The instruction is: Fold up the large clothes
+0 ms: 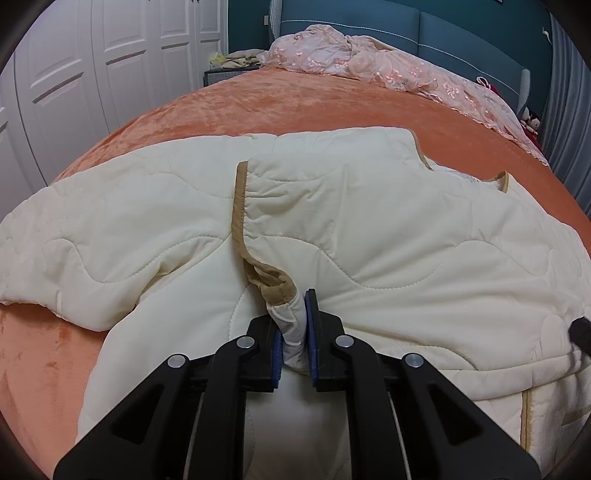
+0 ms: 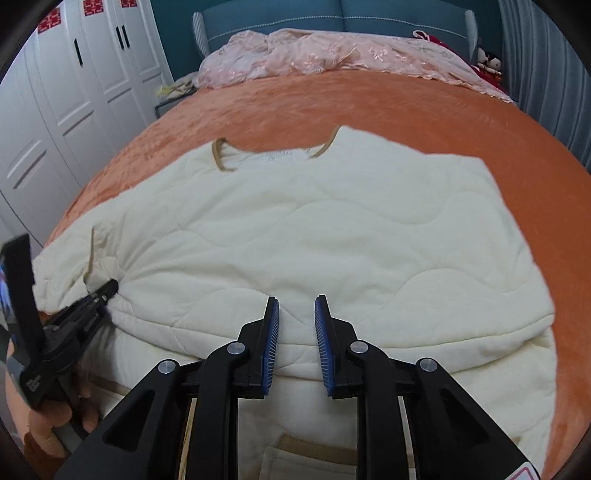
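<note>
My left gripper [image 1: 295, 325] is clamped down tight on the cuff [image 1: 291, 325] of the cream quilted jacket [image 1: 369, 240], the white cuff end bunched between the blue pads [image 1: 312, 332] with the tan trim curling out just beyond them. That sleeve is drawn in over the body of the garment, its tan-edged seam running away from me toward the far side.

Over on the other side, my right gripper [image 2: 295, 317] hangs above the near part of the jacket [image 2: 314, 229] with its jaws parted a little and nothing between them, only quilted cloth showing through the gap below. From this view I can see my left gripper [image 2: 107, 290] at the left edge, nose buried in the gathered fabric, with my hand [image 2: 55, 417] wrapped around its handle.

The jacket lies spread across the orange bedspread [image 2: 369, 107], neckline [image 2: 273, 155] at the far end, hem toward me, a tan-bordered pocket [image 2: 306, 461] peeking out at the very near edge under my right tool. The right side of the garment lies flat and smooth; the left side is rumpled where I grip it. Far off, a heap of pink lace bedding [image 2: 314, 55] sits against the blue headboard [image 2: 277, 14], white wardrobe doors [image 2: 92, 74] along the left.
</note>
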Available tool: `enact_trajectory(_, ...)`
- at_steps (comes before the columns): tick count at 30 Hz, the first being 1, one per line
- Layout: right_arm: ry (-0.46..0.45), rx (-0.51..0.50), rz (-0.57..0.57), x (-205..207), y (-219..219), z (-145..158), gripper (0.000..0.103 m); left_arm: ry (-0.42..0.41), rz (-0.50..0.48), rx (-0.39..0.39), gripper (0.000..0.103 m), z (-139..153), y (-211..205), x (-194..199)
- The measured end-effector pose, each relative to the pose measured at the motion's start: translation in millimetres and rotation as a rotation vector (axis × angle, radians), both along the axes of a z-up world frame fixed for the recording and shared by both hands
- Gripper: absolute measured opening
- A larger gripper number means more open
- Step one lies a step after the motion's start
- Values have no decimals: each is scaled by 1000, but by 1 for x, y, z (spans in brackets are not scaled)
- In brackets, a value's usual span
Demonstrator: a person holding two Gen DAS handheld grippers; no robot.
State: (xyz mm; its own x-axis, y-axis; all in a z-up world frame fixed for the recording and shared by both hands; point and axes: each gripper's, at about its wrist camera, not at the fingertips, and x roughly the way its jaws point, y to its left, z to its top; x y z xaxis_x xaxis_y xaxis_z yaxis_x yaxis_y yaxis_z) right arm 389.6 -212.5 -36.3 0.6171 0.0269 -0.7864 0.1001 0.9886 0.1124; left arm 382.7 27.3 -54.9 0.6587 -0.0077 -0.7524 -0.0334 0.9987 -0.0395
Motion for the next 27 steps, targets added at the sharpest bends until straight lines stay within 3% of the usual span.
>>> enact_trajectory(4,-19,-23,-8,-7,5,-17,19,-11,0,3,10,0,-2,-2)
enact_trajectory(21,-91,-118,-11,-8,18,-30,19,-29,6,9,10,-4,-6,-5)
enact_trajectory(24,-88,-118,-12,-8,18,-29,19,-16,12,-91,17,4,8,-7)
enact_trajectory(25,-87,-112,-12,-8,18,-29,19,-3,24,-159,29,10,20,-10)
enact_trajectory(27,-87,-101,-12,-9,17,-28,19,-17,65,-277,44,29,55,-27)
